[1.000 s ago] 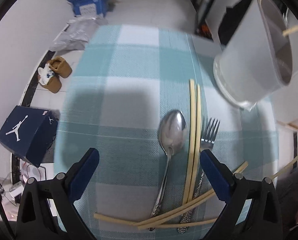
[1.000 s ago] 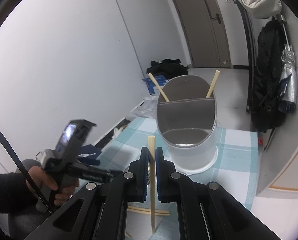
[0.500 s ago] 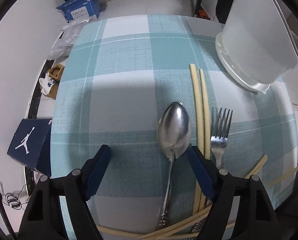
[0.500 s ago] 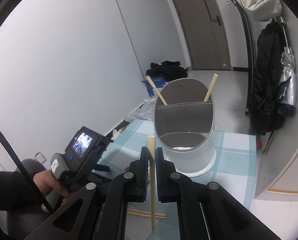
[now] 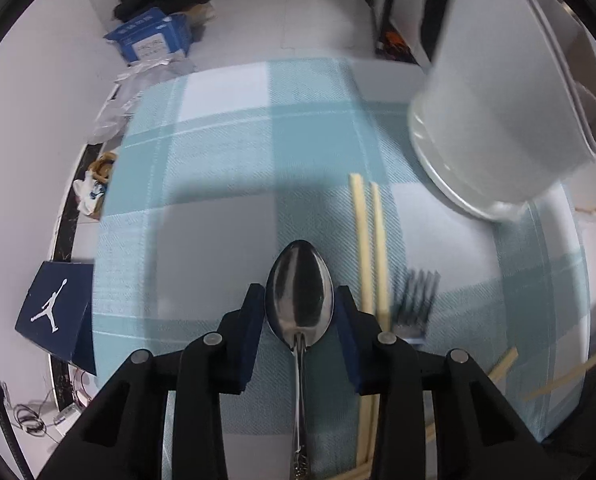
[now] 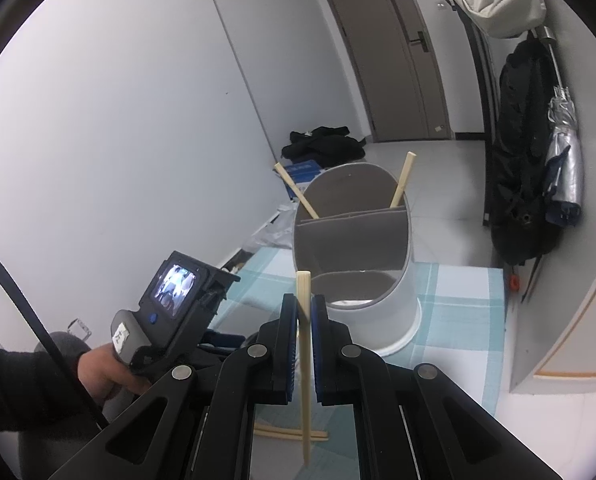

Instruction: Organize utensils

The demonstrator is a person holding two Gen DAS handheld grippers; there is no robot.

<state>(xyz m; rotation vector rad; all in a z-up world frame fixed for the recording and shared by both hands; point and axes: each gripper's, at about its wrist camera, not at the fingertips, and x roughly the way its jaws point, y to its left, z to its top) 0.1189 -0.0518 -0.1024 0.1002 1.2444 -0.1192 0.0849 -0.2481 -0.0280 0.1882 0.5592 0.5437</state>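
The left hand-held gripper (image 5: 299, 312) points steeply down at the checked tabletop (image 5: 226, 152), and its jaws have just been closing in: the spoon (image 5: 299, 308) lies right between them, bowl at twelve o'clock, handle running straight back to six, so its long axis follows the gripper's own line. The blue pads flank the bowl's widest part; whether they press it yet I cannot tell. At two o'clock from the spoon lie two chopsticks (image 5: 367, 248), parallel to it, then a fork (image 5: 415, 300), blurred. Further toward one o'clock stands the white utensil holder (image 5: 493, 128).

Over on the right, the right hand-held gripper (image 6: 305, 312) is pressed together on a single chopstick (image 6: 303, 360), held near upright. The holder (image 6: 377, 304) sits dead ahead at twelve, divided inside: its far compartment carries two chopsticks (image 6: 402, 180), the near one looks empty.
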